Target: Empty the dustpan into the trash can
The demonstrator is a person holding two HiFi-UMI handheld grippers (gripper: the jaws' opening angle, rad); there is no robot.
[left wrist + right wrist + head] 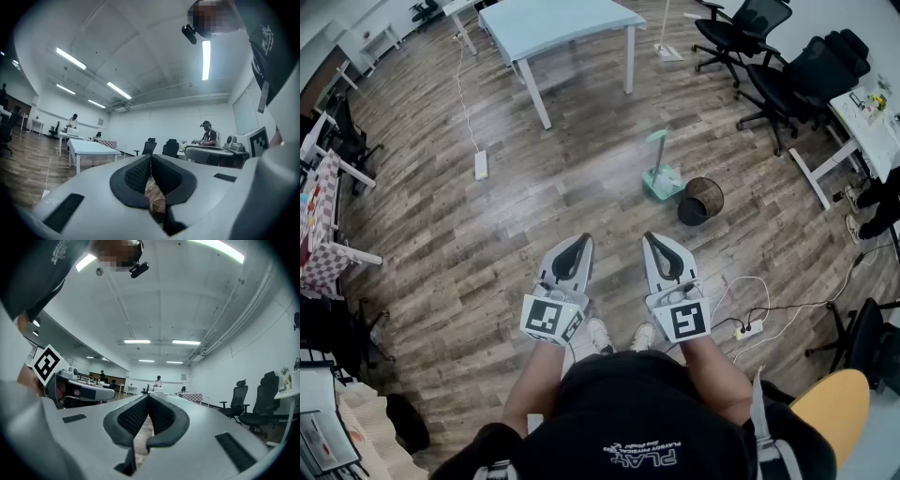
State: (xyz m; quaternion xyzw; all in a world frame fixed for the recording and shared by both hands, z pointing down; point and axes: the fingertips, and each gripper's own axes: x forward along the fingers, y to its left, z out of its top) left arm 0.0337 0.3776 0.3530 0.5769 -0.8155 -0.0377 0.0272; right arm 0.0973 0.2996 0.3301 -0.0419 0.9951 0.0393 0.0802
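In the head view a pale green dustpan (662, 177) with an upright handle stands on the wooden floor. A black mesh trash can (701, 200) sits just to its right. Both lie ahead of me and a little to the right, well beyond the jaws. My left gripper (580, 241) and right gripper (652, 238) are held side by side in front of my body, pointing forward. Each is shut with its tips touching and nothing between them. The left gripper (151, 157) and right gripper (148, 396) show the same closed, empty jaws in their own views.
A light blue table (562, 21) stands far ahead, with a power strip (481, 166) and cable on the floor to its left. Black office chairs (787, 56) and a white desk (862, 127) line the right side. A white socket strip (748, 329) with cables lies near my right foot.
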